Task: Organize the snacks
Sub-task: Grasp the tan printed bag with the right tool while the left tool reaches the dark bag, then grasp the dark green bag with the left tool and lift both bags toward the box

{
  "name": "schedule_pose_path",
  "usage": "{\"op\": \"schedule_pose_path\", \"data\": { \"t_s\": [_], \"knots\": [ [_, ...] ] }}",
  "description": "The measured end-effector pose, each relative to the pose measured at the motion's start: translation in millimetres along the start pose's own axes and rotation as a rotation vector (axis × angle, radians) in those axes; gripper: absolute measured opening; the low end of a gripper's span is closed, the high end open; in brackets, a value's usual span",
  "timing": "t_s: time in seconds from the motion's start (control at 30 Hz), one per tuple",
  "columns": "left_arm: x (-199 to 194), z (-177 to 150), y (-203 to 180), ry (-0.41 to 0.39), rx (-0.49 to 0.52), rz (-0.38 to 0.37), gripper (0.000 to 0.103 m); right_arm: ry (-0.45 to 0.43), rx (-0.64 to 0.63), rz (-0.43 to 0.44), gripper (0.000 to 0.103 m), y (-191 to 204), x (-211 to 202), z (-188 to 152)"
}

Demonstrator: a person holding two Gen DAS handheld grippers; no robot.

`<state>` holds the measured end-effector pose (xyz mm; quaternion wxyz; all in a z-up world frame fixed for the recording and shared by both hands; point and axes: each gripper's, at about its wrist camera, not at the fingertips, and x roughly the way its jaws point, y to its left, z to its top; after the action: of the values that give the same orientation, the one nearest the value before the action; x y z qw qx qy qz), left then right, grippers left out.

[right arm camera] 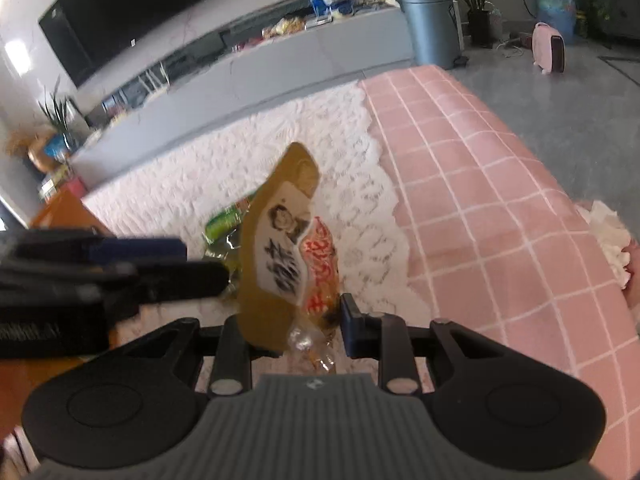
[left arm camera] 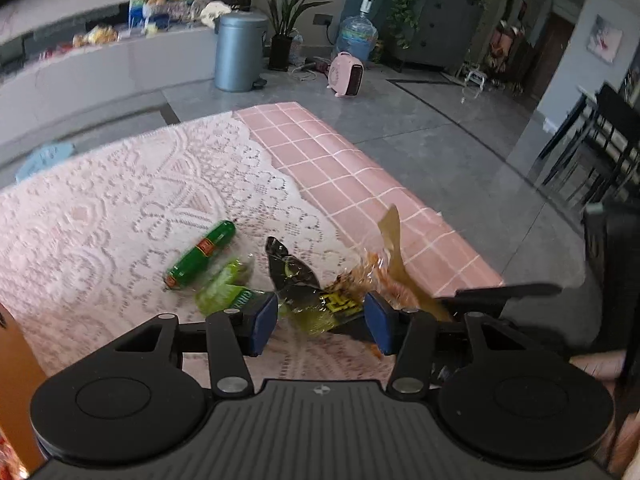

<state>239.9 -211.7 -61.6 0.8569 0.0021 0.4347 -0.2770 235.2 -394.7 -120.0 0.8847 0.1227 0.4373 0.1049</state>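
Observation:
My left gripper (left arm camera: 320, 320) is shut on a dark packet with yellow print (left arm camera: 316, 300), held just above the lace cloth (left arm camera: 120, 208). A green sausage stick (left arm camera: 200, 254) and a light green packet (left arm camera: 226, 286) lie on the cloth to its left. My right gripper (right arm camera: 296, 328) is shut on an olive-brown packet with a white label (right arm camera: 280, 248) and a red-and-clear packet (right arm camera: 320, 272) beside it. The olive packet also shows in the left wrist view (left arm camera: 396, 256). The left gripper appears in the right wrist view as a blurred black shape (right arm camera: 120, 272).
The pink checked tablecloth (left arm camera: 360, 184) covers the table's right part, and its edge drops to the grey floor. An orange-brown box (left arm camera: 16, 368) stands at the left. A grey bin (left arm camera: 240, 52), a pink heater (left arm camera: 346, 74) and black chairs (left arm camera: 592, 140) stand further off.

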Motion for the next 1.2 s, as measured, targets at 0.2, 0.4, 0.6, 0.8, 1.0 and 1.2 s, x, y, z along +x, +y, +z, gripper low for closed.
{"op": "schedule_pose_path", "data": {
  "t_s": [0.2,0.4,0.6,0.8,1.0,1.2],
  "knots": [
    [19,4,14,0.053,-0.172,-0.010,0.051,-0.012,-0.010,-0.023,0.026,2,-4,-2],
    [31,7,25,0.065,-0.328,-0.089,0.051,-0.053,0.015,-0.018,0.031,-3,-14,-1],
    [43,13,29,0.080,-0.404,-0.044,0.051,-0.072,0.058,0.012,0.031,-9,-18,1],
    [51,19,16,0.078,-0.383,0.013,0.035,-0.108,0.084,-0.002,0.029,-12,-24,2],
    [45,23,-6,0.030,-0.263,0.044,0.000,-0.113,0.123,-0.011,0.020,-18,-24,3],
    [21,19,-11,-0.007,-0.212,0.029,0.000,-0.122,0.128,-0.017,0.019,-18,-26,2]
  ]
}}
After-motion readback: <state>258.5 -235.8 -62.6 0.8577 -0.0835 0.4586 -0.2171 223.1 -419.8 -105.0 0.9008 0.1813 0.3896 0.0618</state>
